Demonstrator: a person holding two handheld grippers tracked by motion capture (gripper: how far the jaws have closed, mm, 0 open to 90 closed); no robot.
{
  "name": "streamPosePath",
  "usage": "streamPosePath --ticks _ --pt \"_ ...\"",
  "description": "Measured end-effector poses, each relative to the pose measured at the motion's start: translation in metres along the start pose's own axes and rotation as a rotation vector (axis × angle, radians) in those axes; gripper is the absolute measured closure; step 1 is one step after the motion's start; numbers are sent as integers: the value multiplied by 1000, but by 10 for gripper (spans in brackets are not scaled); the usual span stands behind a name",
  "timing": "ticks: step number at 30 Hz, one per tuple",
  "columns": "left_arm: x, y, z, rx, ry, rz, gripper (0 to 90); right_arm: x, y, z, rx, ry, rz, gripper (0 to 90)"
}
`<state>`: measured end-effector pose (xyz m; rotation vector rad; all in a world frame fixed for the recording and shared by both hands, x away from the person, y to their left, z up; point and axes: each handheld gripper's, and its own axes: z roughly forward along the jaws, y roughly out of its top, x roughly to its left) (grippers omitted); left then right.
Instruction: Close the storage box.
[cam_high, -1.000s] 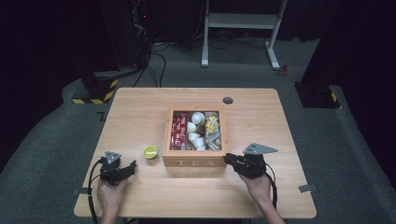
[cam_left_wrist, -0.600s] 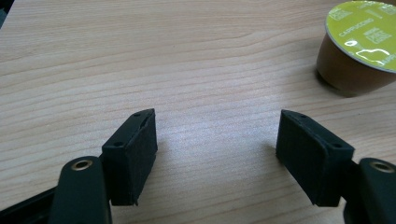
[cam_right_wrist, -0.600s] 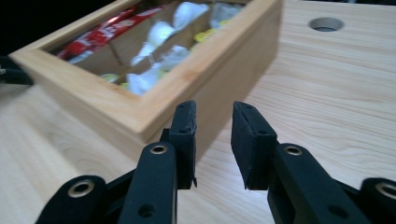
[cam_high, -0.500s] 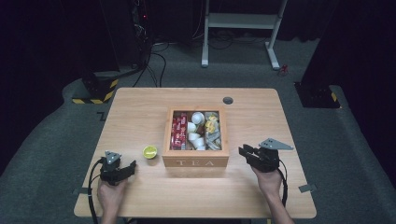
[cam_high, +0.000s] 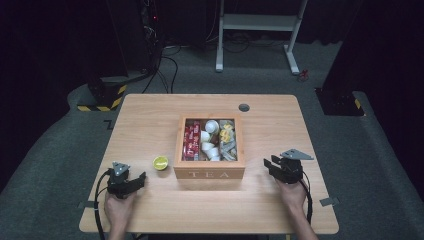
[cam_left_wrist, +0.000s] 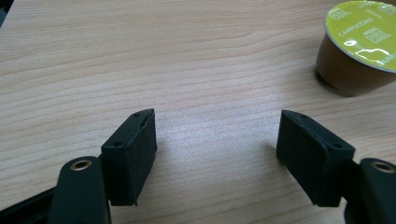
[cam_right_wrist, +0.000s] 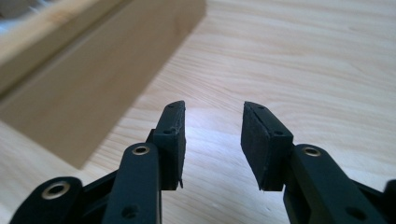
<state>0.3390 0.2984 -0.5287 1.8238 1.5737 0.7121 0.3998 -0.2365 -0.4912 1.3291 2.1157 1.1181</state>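
On the wooden table sits a wooden tea box, lid off, packed with red packets, white cups and other small stuff. Just left of the box, near its front corner, there's a coffee capsule with a lime-green foil top, standing upright on the bare wood. Left gripper rests on the table a bit down-left of that capsule, jaws spread wide with nothing between them; in its own view the capsule sits ahead and off to the right, clear of both pads. Right gripper is out to the right of the box, near it but not touching. Its jaws have just been opening and stand apart over bare wood, with the box wall off to the left.
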Motion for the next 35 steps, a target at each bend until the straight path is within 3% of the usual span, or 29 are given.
streamPosePath --ticks 11,16,26,35 --pt "0 0 0 0 0 0 291 -13 -15 13 72 -82 10 568" --pt "0 0 0 0 0 0 291 -13 -21 20 106 -120 -17 542" --pt "0 0 0 1 -3 2 283 -14 -22 21 100 -130 -8 440" --pt "0 0 0 1 -3 1 280 -14 -22 22 99 -132 -6 430"
